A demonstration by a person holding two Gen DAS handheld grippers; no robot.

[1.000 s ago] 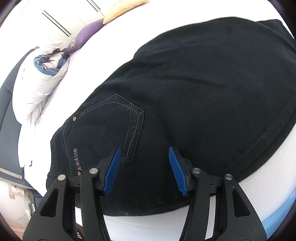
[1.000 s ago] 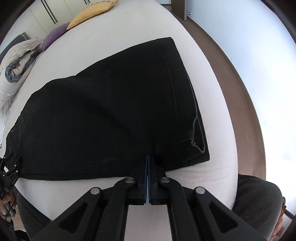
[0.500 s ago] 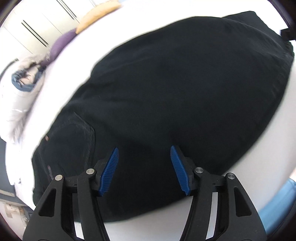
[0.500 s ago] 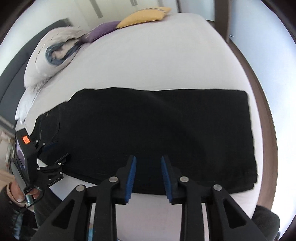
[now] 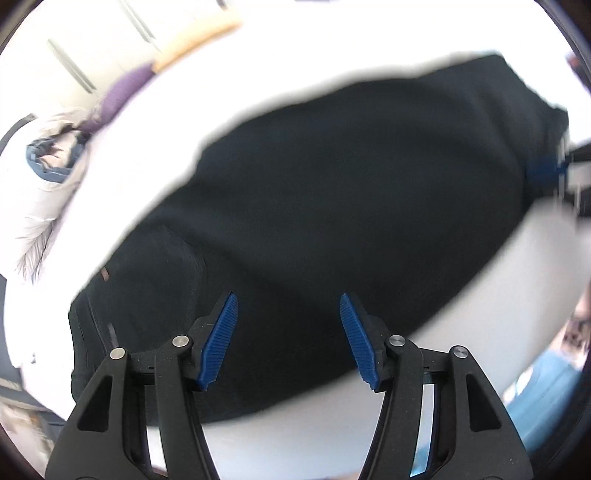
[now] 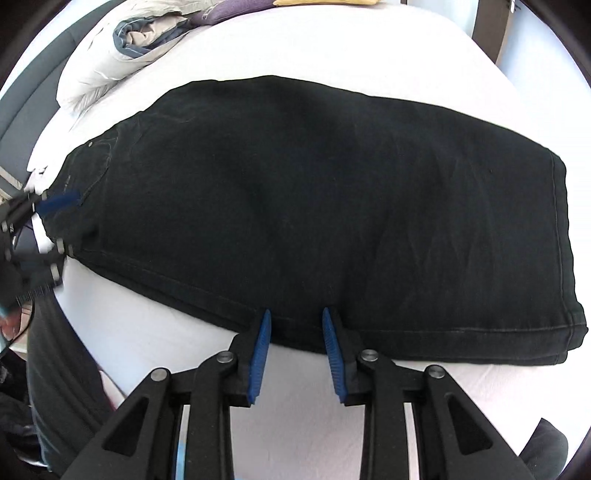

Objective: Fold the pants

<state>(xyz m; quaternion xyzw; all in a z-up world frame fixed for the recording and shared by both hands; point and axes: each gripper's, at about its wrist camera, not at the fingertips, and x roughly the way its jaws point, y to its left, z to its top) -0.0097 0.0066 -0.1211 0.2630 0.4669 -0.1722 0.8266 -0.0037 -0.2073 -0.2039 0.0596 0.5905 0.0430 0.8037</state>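
Note:
The black pants (image 6: pixel 314 206) lie folded flat across the white bed (image 6: pixel 332 48), waistband and back pocket to the left, folded leg end to the right. My right gripper (image 6: pixel 295 312) hovers open over the pants' near edge, about mid-length, with nothing pinched between its blue pads. My left gripper (image 5: pixel 288 299) is open above the pants (image 5: pixel 332 206), right of the pocket, and holds nothing. In the right wrist view the left gripper (image 6: pixel 46 243) shows blurred at the waistband end. In the left wrist view the right gripper (image 5: pixel 550 171) appears blurred at the far right.
A white duvet with blue-grey lining (image 6: pixel 107 62) is bunched at the head of the bed, with a purple pillow (image 6: pixel 236 7) and a yellow pillow (image 5: pixel 195 33) beyond it. A person's dark-clothed leg (image 6: pixel 55 369) stands at the bed's near left edge.
My right gripper has let go of the pants' near edge, opened, and slid left along that edge. My left gripper has risen and drawn back from the pocket, staying open.

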